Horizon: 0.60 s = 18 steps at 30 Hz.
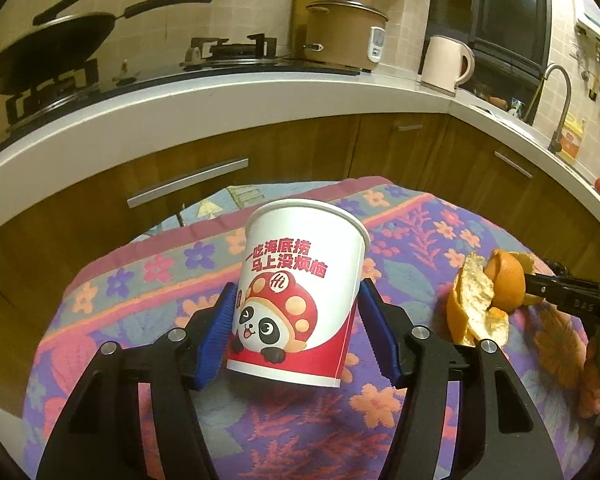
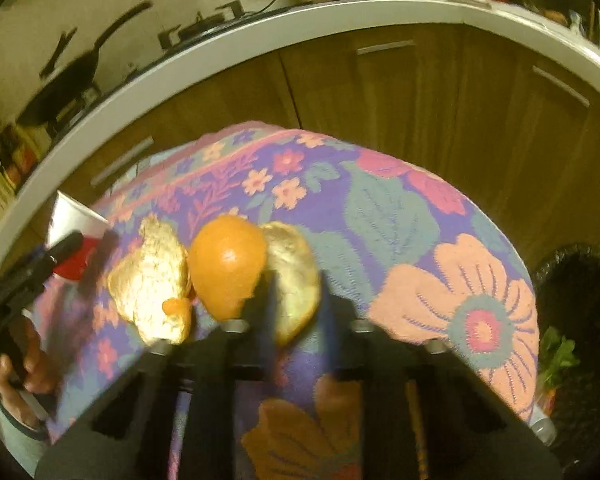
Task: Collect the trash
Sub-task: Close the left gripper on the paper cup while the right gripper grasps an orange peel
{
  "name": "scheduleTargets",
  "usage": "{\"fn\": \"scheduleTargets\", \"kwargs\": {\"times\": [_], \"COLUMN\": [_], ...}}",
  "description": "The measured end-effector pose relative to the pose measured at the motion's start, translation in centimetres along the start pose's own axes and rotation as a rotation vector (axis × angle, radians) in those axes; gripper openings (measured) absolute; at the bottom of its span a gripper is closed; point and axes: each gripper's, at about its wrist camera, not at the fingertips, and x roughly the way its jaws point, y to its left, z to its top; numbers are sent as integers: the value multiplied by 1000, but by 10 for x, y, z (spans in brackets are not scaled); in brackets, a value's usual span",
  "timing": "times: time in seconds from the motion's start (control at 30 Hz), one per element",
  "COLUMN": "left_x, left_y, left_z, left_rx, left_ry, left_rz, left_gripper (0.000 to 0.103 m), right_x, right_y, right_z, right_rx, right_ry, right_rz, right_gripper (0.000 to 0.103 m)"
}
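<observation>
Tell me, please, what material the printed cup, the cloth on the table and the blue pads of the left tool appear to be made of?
The cup looks like coated paper: a rolled rim, a matte white wall, flat printed art. The cloth looks like woven, towel-like fabric, with a nubby surface and a floral pattern. The blue pads on the left tool seem to be rubber or soft plastic with ridged faces; which one cannot be told.

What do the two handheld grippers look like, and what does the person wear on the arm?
The left gripper has black angular arms joined with round silver bolts, and its jaws carry ribbed blue pads. The right gripper has the same black frame with silver bolts; blur hides finer detail. A small embossed marking on its side is too small to read. The left hand emerges from a grey sleeve cuff.
</observation>
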Motion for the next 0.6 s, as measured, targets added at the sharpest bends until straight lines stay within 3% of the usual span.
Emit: {"fn": "scheduleTargets", "kwargs": {"times": [0.3, 0.6], "left_x": [-28, -54], "left_y": [-8, -57], "left_z": [7, 16], "left_rx": [-18, 58], "left_ry": [-79, -128], "left_rz": [-20, -74], "left_gripper": [58, 58], "right_x": [-57, -115], "right_y": [22, -16], "right_z": [-21, -32], "right_rx": [-98, 17], "right_ry": [-301, -441], "right_rz": [-200, -110], "right_gripper": [3, 3]}}
